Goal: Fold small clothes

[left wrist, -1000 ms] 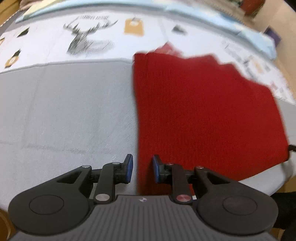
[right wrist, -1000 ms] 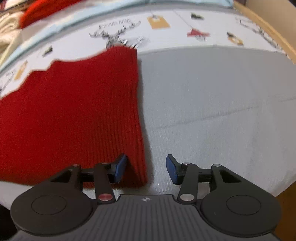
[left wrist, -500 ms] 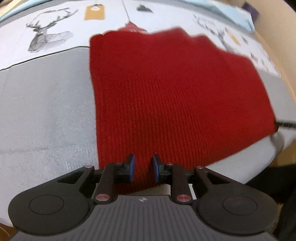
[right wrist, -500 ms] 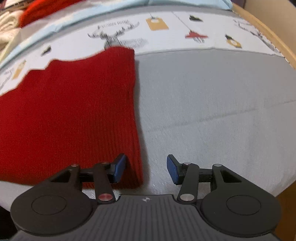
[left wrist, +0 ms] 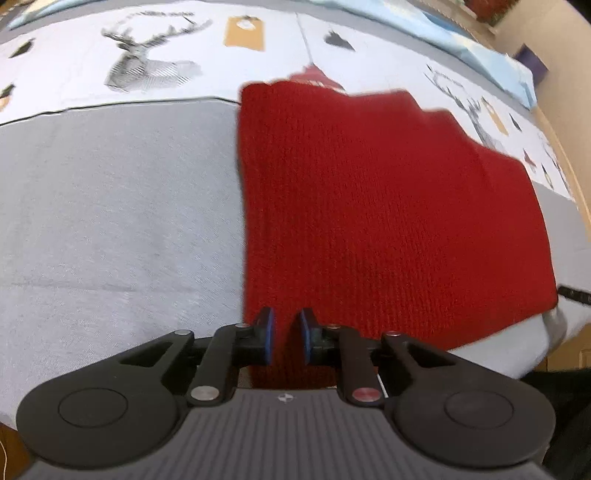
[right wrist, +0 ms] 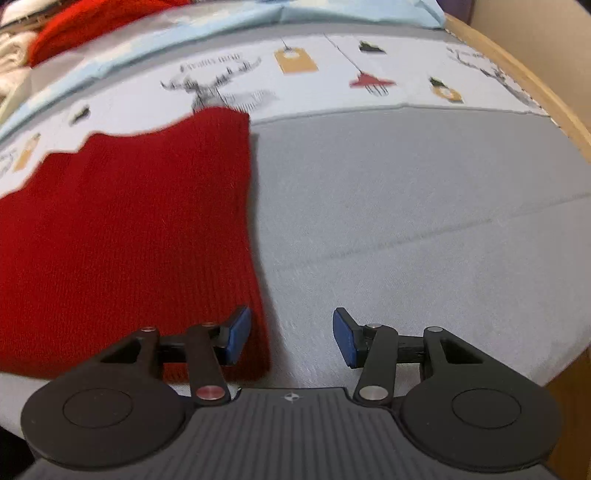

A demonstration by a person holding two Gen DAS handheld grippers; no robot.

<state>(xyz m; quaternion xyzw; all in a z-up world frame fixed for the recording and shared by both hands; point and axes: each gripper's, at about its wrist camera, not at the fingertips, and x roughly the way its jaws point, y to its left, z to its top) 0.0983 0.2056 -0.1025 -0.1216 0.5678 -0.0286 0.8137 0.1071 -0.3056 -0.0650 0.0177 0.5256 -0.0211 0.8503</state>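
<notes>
I hold two black hand-held grippers with blue pads over a bed, both tipped steeply down at the same red ribbed knit garment, which lies flat on the grey woven bed cover. Its far edge, stepped and uneven, reaches up onto the white printed sheet with stag heads and orange tags.

My left gripper sits over the near left corner of the red knit. Its jaws have just been closing and now stand only a narrow slit apart, with red fabric showing in the gap and below the pads. I cannot tell whether the pads actually pinch the cloth or merely hover above it.

My right gripper is released, its jaws standing wide. The left pad lies over the right hem of the garment, near its near right corner, while the right pad is over bare grey cover, so the straight ribbed edge runs up between the two. Nothing is pressed between them.

In the right wrist view a pale blue sheet lies beyond the printed one, and past it a heap of red knitwear beside cream cloth. A light wooden bed frame curves down the right side
</notes>
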